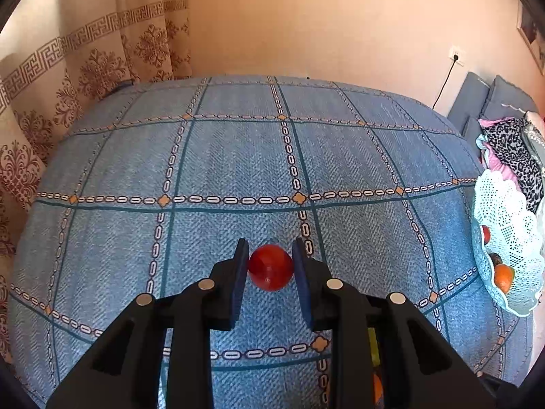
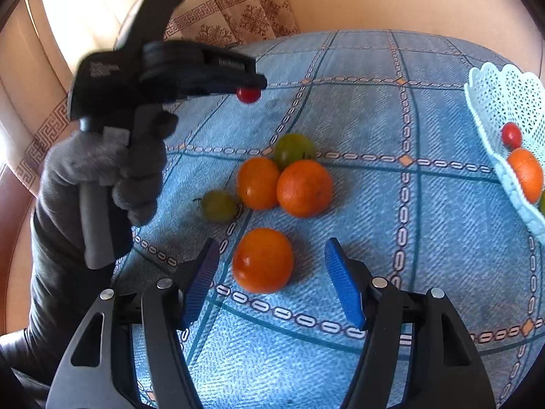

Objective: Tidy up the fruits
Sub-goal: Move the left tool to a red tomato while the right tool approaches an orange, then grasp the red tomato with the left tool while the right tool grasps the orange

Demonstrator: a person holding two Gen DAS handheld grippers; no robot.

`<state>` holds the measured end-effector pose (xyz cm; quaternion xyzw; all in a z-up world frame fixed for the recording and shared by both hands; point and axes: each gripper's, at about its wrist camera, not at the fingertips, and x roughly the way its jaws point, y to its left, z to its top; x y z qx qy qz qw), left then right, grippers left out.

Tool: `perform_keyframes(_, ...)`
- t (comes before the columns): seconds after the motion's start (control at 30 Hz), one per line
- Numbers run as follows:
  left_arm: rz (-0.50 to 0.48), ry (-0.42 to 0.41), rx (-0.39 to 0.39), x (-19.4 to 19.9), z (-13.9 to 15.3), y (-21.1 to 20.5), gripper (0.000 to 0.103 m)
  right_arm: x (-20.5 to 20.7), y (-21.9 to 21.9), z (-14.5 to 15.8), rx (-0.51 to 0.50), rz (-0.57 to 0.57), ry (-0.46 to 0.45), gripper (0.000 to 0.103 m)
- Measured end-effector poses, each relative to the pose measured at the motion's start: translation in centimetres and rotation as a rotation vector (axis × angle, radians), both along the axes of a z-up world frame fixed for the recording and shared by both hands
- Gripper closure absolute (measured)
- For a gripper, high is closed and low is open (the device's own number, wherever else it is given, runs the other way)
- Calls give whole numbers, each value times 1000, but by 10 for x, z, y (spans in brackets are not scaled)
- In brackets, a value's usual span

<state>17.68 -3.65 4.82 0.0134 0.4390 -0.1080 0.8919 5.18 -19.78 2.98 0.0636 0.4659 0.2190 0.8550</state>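
Left tool [image 1: 270,255] around small, round, glossy red fruit [image 1: 270,267]

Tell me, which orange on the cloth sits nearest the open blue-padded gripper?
The lone orange just ahead of the right gripper; the other two lie farther off, bunched with a green fruit.

The left gripper [image 1: 270,262] is black, with dark blue pads and four round silver screw heads across its angular arms. In the right wrist view its body at upper left bears pale lettering and a grey handle. The hand [image 2: 102,184] on it wears a grey knit glove above a dark sleeve. The right gripper [image 2: 272,279] has ribbed bright blue pads [image 2: 342,283].
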Motion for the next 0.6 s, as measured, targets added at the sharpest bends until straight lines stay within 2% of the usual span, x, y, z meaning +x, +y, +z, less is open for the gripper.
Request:
perform_keyframes(0.23, 8, -24, -9, -13, 10, 3, 76, -2, 10, -4, -55, 16, -28, 37)
perform_keyframes(0.53, 11, -52, -22, -31, 18, 4, 76, -1, 22, -9, -110, 26, -68, 45)
perform_keyframes(0.6, 9, -58, -25, -34, 20, 3, 76, -3, 26, -9, -134, 25, -83, 52)
